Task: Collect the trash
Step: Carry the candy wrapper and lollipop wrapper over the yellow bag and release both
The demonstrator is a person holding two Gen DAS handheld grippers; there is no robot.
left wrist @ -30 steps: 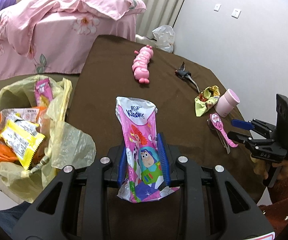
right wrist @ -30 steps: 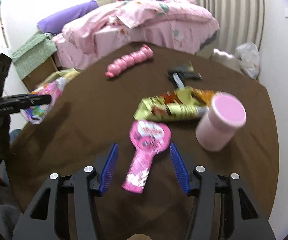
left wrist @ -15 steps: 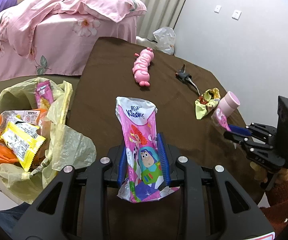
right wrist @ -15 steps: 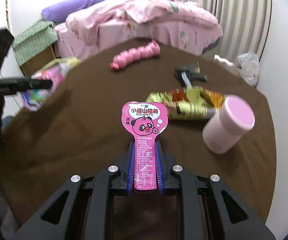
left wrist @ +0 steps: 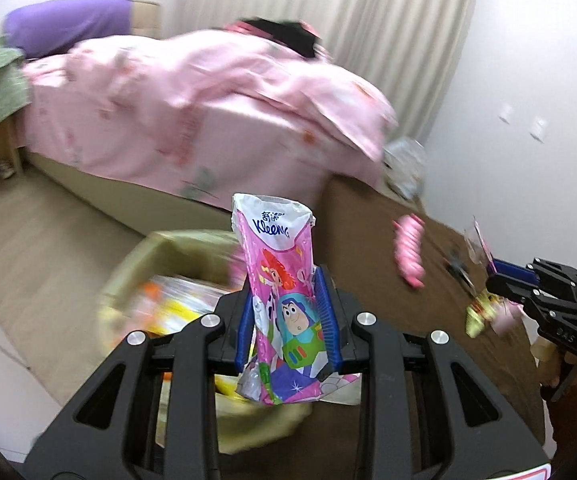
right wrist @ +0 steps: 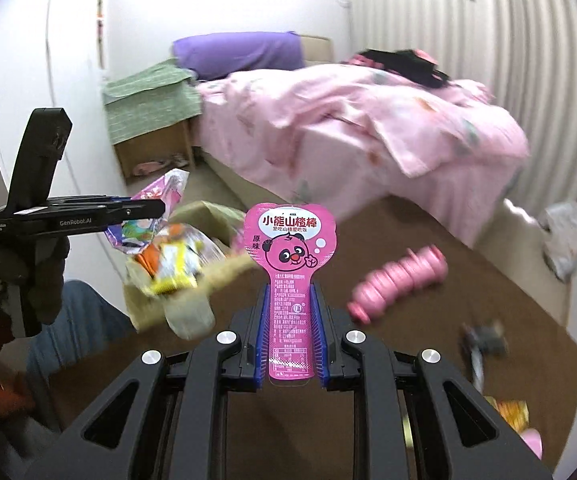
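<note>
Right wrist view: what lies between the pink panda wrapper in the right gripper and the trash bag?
Only bare brown table between the pink panda wrapper and trash bag, in the right wrist view.

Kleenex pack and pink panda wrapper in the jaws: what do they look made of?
Kleenex pack: thin glossy plastic film, by its crinkles, sheen and torn-open white top. Panda wrapper: flat printed plastic or foil laminate, probably; it stands stiff and unbent above the jaws, with a clear sealed edge at its bottom.
</note>
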